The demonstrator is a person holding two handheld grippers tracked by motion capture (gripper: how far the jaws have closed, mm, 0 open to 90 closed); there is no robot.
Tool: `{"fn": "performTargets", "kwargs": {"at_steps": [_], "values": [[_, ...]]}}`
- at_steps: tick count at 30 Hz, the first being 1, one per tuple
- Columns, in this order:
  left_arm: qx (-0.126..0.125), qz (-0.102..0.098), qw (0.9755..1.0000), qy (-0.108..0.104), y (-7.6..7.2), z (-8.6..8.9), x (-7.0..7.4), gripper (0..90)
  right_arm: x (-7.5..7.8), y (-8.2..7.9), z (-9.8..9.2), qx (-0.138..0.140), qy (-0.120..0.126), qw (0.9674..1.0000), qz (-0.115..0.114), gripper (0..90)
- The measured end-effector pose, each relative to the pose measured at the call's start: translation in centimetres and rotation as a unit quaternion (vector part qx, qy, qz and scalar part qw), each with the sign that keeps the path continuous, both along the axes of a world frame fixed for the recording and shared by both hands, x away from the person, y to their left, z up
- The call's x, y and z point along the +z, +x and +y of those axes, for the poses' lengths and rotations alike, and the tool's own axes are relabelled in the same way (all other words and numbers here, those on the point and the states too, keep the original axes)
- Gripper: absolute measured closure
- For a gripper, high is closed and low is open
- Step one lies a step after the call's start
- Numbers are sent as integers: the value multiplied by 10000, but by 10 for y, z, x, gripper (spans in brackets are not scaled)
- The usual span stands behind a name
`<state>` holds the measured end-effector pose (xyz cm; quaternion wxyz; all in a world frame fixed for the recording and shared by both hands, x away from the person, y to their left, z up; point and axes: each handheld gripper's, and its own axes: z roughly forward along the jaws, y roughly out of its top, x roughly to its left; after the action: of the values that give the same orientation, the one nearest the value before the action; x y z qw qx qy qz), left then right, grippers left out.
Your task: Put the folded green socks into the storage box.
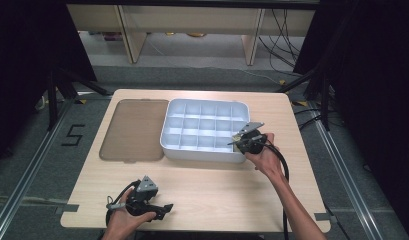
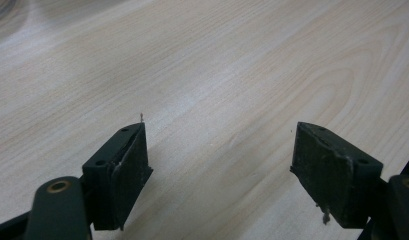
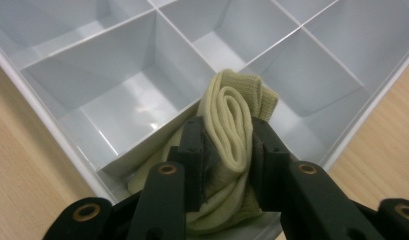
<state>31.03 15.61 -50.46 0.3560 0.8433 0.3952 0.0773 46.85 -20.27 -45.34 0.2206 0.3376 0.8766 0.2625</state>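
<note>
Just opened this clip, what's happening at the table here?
A person works with two handheld grippers. The right claw is shut on a rolled cream sock, holding it over the near right corner compartment of the white divided tray. The left claw is open above bare tabletop near the front edge. A brown lid lies left of the tray.
</note>
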Motion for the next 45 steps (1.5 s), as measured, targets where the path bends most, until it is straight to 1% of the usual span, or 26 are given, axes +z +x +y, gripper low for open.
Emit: {"fn": "performTargets", "kwargs": {"at_steps": [3, 5, 6, 7, 8, 10, 11, 12, 13, 15, 17, 19, 20, 22, 23, 24, 26, 27, 34, 35, 36, 38, 39, 42, 44, 45], "values": [[15, -2, 10000, -4, 0, 0, 0, 220, 1, 0, 1, -35, 19, 10000, 89, 691], [4, -8, 10000, 0, 0, 0, 0, 220, 2, 1, -1, -13, 58, 10000, 69, 633], [3, -10, 10000, 2, 0, 0, 0, 220, 7, -1, -3, -56, 232, 9997, 57, 625], [8, -9, 10000, 1, 0, 0, 0, 220, 7, -1, -3, -56, 232, 9997, 57, 625], [8, -7, 10000, 2, 0, 0, 0, 220, 15, -2, -6, -51, 348, 9994, -24, 599], [6, -4, 10000, 9, 0, 0, 0, 220, 19, -2, -7, -62, 404, 9991, -69, 599], [8, -4, 10000, 3, 0, 0, 0, 220, 25, -2, -10, -40, 470, 9988, -132, 624], [5, -2, 10000, 2, 0, 0, 0, 219, 29, -3, -11, -45, 558, 9983, -183, 687], [3, -2, 10000, 4, 0, 0, 0, 220, 32, -3, -13, -14, 596, 9980, -213, 744], [-1, 13, 10000, 10, 0, 0, 0, 220, 36, -2, -14, 3, 621, 9978, -232, 808], [0, 9, 10000, 9, 0, 0, 0, 220, 35, 1, -13, 12, 585, 9981, -187, 882], [0, -5, 10000, 10, 0, 0, 0, 220, 31, 4, -11, 39, 626, 9980, -111, 900], [18, -12, 10000, -4, 0, 0, 1, 220, 30, 4, -10, 28, 580, 9983, -46, 900], [14, -4, 10000, -10, 0, 1, 1, 220, 26, 5, -8, 6, 603, 9981, -109, 900], [70, 46, 9999, -58, 0, 0, 0, 220, 26, 5, -8, -6, 505, 9987, 73, 900], [36, 6, 10000, -14, 0, 1, 1, 220, 22, 6, -7, 17, 452, 9989, 106, 900], [73, -11, 10000, 50, 0, 1, 0, 220, 20, 7, -5, -13, 466, 9989, 102, 900], [51, -10, 10000, 1, 0, 1, 0, 220, 17, 5, -3, -57, 497, 9985, 237, 900], [70, -34, 10000, 27, 0, 1, 1, 220, 9, 5, 0, -72, 483, 9981, 380, 900], [71, -28, 10000, 27, 0, 1, 1, 220, 7, 5, -1, -43, 424, 9984, 369, 900], [74, -12, 10000, 55, 0, 1, 1, 220, 6, 5, 1, -95, 462, 9978, 459, 900], [84, 45, 9999, -46, -1, 0, 0, 220, 4, 6, 1, -13, 329, 9985, 439, 900], [70, 24, 10000, -44, -1, 0, 0, 220, 3, 7, 2, 1, 309, 9987, 403, 900], [70, -33, 10000, 21, 0, 1, 1, 220, 3, 10, 5, -25, 173, 9980, 606, 900], [29, -10, 10000, 4, -1, 2, 1, 220, 3, 10, 5, 12, 140, 9980, 615, 900], [42, -13, 10000, -5, -1, 2, 1, 220, 2, 10, 7, -2, 112, 9972, 740, 900]]}}
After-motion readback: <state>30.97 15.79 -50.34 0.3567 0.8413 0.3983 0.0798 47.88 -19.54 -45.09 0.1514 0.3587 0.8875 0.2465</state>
